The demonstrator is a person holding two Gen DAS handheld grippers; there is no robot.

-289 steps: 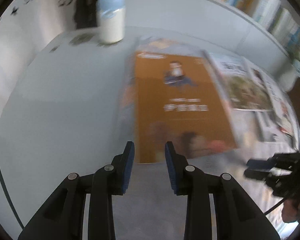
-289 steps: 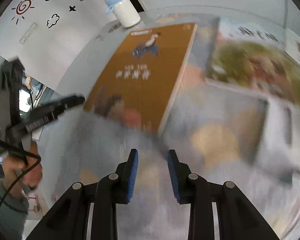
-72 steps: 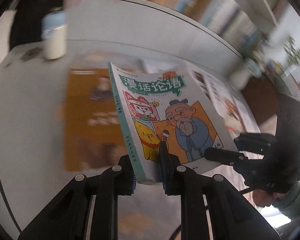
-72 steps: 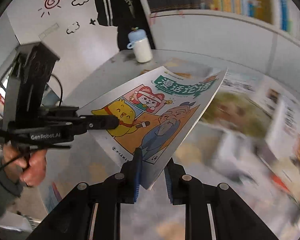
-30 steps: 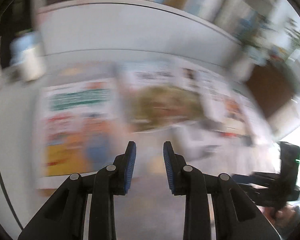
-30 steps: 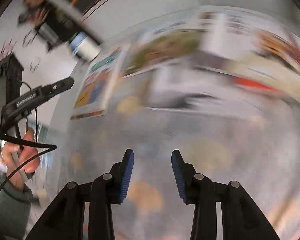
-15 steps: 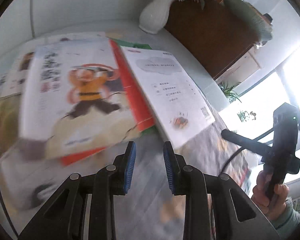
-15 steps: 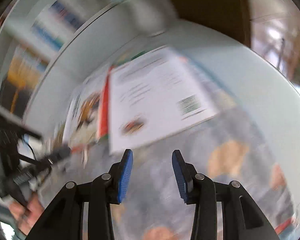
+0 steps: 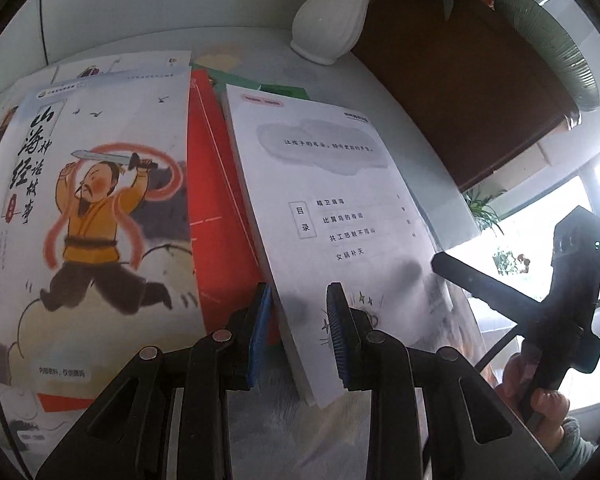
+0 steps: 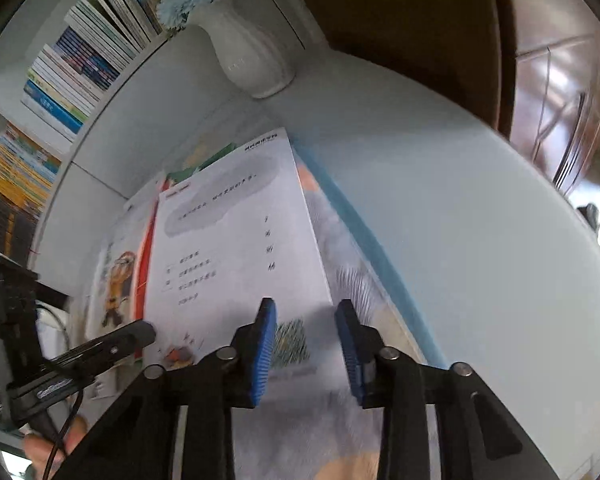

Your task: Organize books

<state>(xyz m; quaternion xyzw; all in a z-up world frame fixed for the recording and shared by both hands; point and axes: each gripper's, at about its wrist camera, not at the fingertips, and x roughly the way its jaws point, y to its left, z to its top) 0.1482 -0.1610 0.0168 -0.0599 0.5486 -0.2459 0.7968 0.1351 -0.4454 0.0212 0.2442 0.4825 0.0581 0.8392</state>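
A white book (image 9: 340, 200) with a printed contents list lies flat on a red book (image 9: 216, 220), at the right end of the row of books. My left gripper (image 9: 298, 320) is open low over its near left corner, the book's left edge running between the fingers, and it shows from the side in the right wrist view (image 10: 148, 330). My right gripper (image 10: 306, 340) hovers over the near right corner of the white book (image 10: 236, 240). Its jaws are closing, the pads clear of the cover. In the left wrist view the right gripper (image 9: 440, 262) reaches in from the right.
Left of the white book lies a book (image 9: 92, 208) showing a man in yellow with a sword. A green book (image 9: 284, 90) peeks out behind. A white vase (image 10: 252, 56) of blue flowers stands at the table's back, with a brown cabinet (image 9: 460, 100) and bookshelf (image 10: 60, 80) beyond.
Both grippers swept right along the row of books, away from the cartoon book, and came down close to the white book's near edge. The right jaws have narrowed a little.
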